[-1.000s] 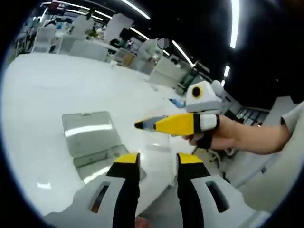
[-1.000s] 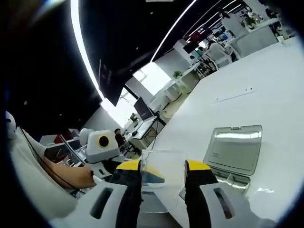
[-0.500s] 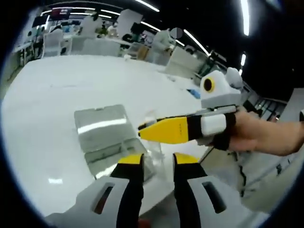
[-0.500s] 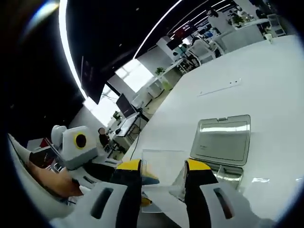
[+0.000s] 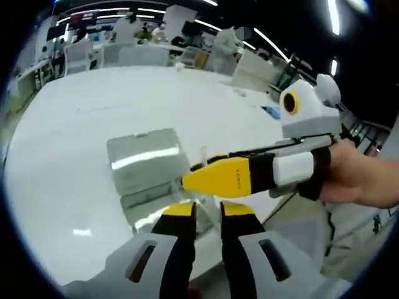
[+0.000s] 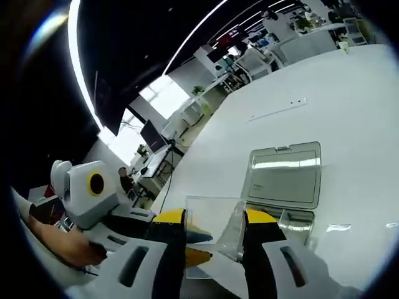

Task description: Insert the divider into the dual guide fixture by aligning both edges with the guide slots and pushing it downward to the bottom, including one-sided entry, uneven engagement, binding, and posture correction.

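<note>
2 jaws of the right gripper (image 6: 215, 219) pinch the clear divider (image 6: 211, 221) by its lower part, its flat face toward the camera and its long axis rising up out of the jaws, above the table (image 6: 349, 106) near the clear fixture (image 6: 285, 182). It looks light, stiff and slippery, so an edge grip suits it. The left gripper (image 5: 206, 208) has its jaws nearly together; I cannot tell whether they hold anything.

left gripper (image 5: 206, 208): I see 2 black jaws with yellow tips on a pale grey body
right gripper (image 6: 213, 218): I see the same black, yellow and grey; from the left gripper view its jaw is yellow, then black, then white
divider (image 6: 209, 233): clear, colourless
fixture (image 6: 285, 182): translucent grey, white glare stripe
table (image 5: 56, 162): plain white
</note>
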